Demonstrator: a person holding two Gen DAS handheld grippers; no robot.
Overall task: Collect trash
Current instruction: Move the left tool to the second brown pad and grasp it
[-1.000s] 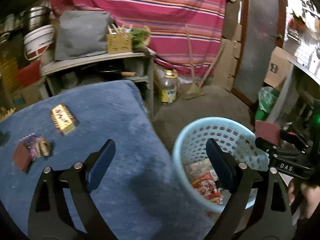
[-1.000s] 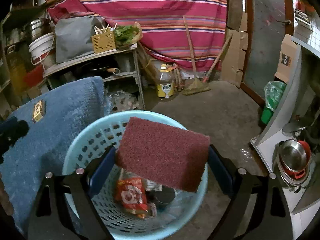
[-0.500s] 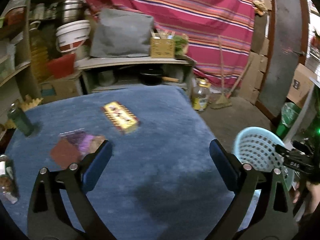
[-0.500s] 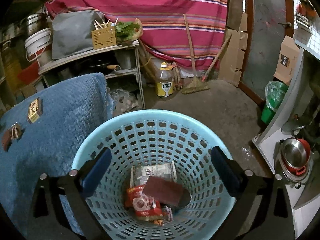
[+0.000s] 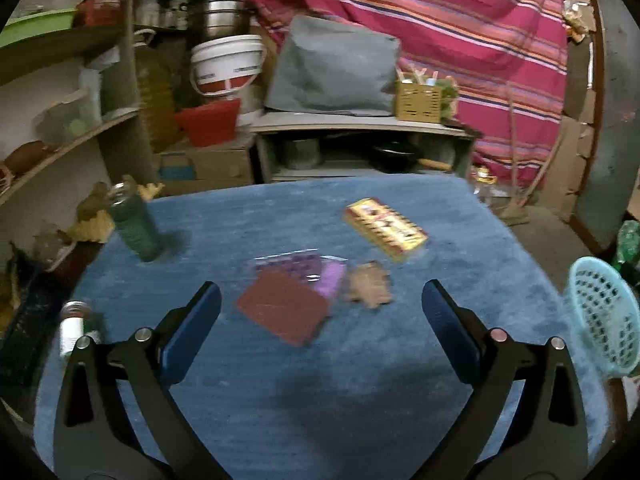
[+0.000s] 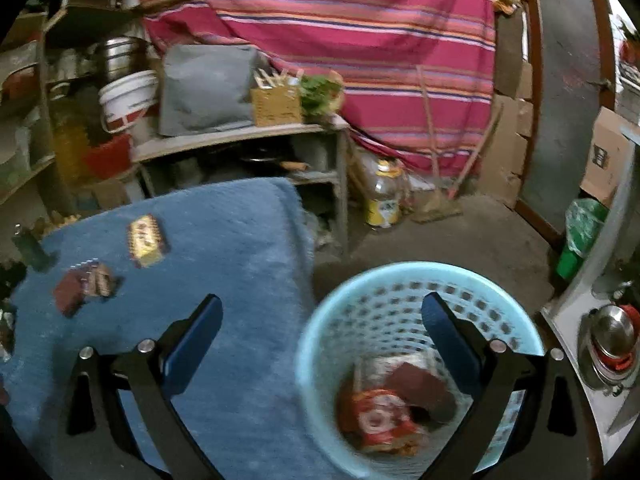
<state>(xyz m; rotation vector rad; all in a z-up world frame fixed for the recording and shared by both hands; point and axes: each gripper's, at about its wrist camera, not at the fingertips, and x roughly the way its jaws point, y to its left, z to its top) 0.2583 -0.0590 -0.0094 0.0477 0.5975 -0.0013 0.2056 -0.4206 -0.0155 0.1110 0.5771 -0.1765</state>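
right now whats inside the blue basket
In the light blue basket: a dark red scouring pad on top, a red snack wrapper and a pale packet behind. Anything beneath them is covered.

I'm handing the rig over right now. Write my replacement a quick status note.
Left gripper: jaws opening, nothing between them, above the blue table.
Right gripper: open and empty, near the basket.
Done: one maroon pad and a red wrapper are in the basket.
Left on the table: another maroon pad, a purple packet, a brown scrap, a yellow box.
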